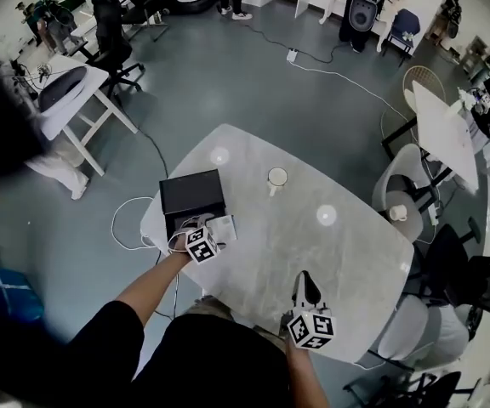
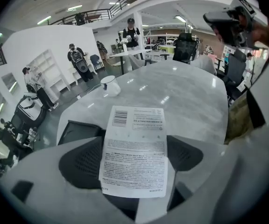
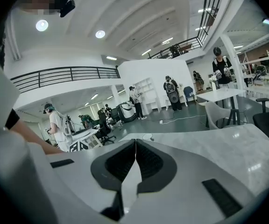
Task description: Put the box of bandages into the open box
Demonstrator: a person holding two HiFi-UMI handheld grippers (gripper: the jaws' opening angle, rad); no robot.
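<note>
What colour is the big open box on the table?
The open box is black; the head view shows it best.

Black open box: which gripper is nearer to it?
Left. The left gripper, holding the bandage box, is beside the black open box; the right gripper, shut, is well away.

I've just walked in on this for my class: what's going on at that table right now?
A person stands at a white table with a gripper in each hand. The left gripper is clamped on a flat white box of bandages, held just beside the open black box and not yet inside it. The right gripper is shut and empty, waiting near the table's near edge. A cup stands further along the table, untouched.
</note>
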